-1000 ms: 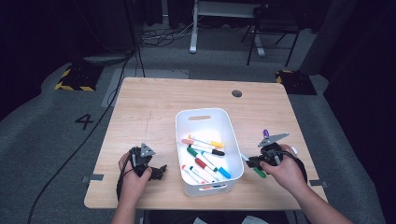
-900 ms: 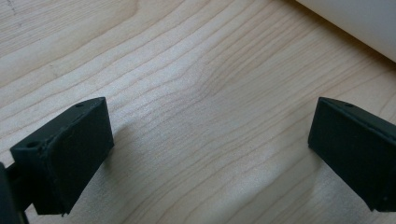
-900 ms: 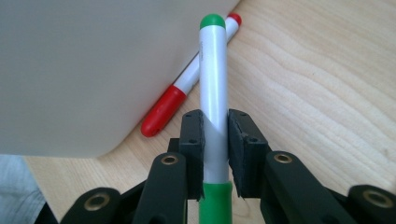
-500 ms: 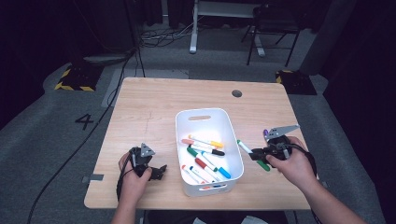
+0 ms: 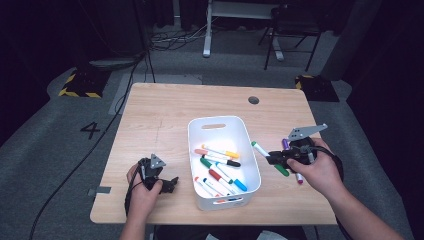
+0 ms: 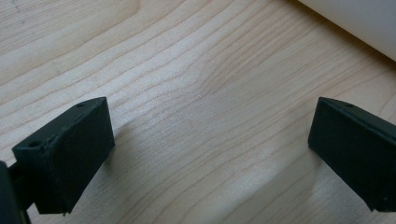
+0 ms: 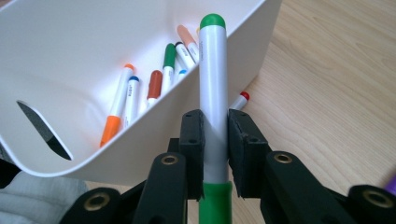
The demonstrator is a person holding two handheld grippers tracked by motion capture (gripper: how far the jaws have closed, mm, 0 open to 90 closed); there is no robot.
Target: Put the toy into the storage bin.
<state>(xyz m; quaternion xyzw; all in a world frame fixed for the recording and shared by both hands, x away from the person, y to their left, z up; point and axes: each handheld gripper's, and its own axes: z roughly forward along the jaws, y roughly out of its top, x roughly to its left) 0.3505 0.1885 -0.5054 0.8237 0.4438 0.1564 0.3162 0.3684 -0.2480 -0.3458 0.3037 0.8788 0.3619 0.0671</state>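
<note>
A: Counter (image 5: 165, 120) first: what stood on it?

B: A white bin (image 5: 222, 165) sat at the middle, already holding a scatter of pens (image 5: 218, 167). To its right a purple pen (image 5: 285, 144) and another (image 5: 299, 178) with a pink tip lay on the wood, near the right hand.

A: And the hands?

B: The left tongs (image 5: 172, 181) rested low on the wood, left of the bin, jaws wide with nothing between them. In the left gripper view there was bare grain between the jaws and a corner of the bin wall at top right.

A: The right?

B: The right tongs (image 5: 270, 159) were closed on a green pen (image 7: 213, 93), gripped near one end, the rest of the barrel pointing at the bin. It was off the wood, just beside the bin's right wall, not yet over the rim.

A: So which step was that?

B: By my reading, the carry: pen picked, drop not yet made.

A: What did the next move call for?

B: Probably crossing the rim with the pen's far end clear of the wall, then parting the jaws so it fell among the others. After that, the two loose pens remained.
</note>
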